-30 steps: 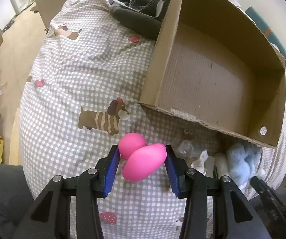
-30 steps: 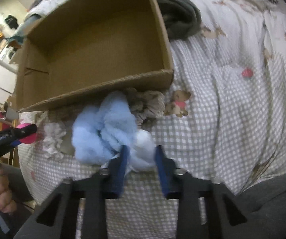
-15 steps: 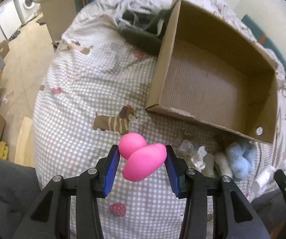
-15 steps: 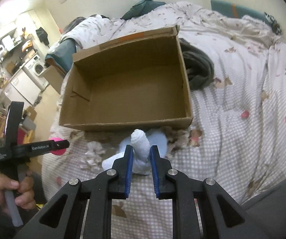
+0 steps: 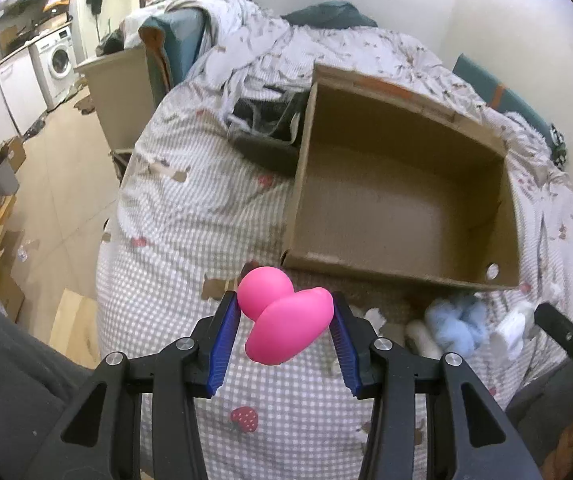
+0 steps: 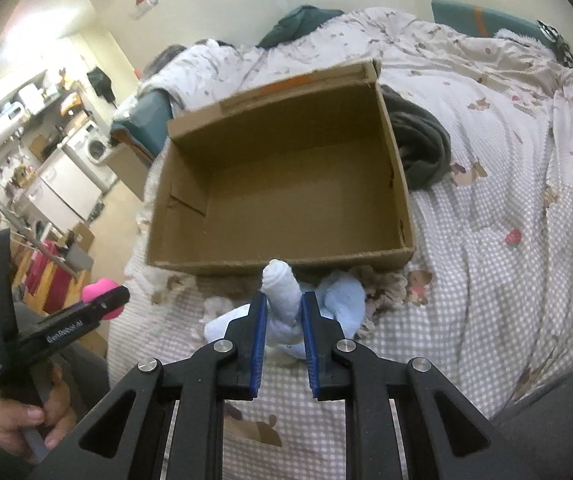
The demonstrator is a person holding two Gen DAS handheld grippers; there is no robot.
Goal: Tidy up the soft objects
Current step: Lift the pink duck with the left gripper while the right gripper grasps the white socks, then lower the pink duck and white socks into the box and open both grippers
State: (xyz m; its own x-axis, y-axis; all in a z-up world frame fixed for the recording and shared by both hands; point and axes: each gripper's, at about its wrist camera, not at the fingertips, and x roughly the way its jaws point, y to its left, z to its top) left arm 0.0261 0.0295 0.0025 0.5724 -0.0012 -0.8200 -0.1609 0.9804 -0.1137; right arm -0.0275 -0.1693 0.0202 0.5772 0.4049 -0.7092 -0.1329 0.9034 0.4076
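My left gripper [image 5: 284, 322] is shut on a pink soft toy [image 5: 286, 326] and holds it above the checked bedspread, short of the open cardboard box [image 5: 398, 208]. My right gripper [image 6: 282, 312] is shut on a pale white-blue rolled cloth [image 6: 282, 292] and holds it up near the box's [image 6: 286, 184] front wall. The box looks empty. A light blue fluffy thing [image 5: 456, 322] [image 6: 344, 294] and white soft pieces [image 5: 418, 332] lie on the bed along that wall. The left gripper with the pink toy shows at the left of the right wrist view [image 6: 104, 298].
A dark grey garment [image 6: 422, 148] lies behind the box. The bed's left edge drops to a floor with cardboard pieces [image 5: 74, 328]. A beige bin [image 5: 122, 96] and washing machine [image 5: 60, 60] stand beyond.
Both grippers have risen and pulled back from the bed. The right gripper closed on the rolled cloth and lifted it out of the pile. The pink toy stayed in the left gripper.
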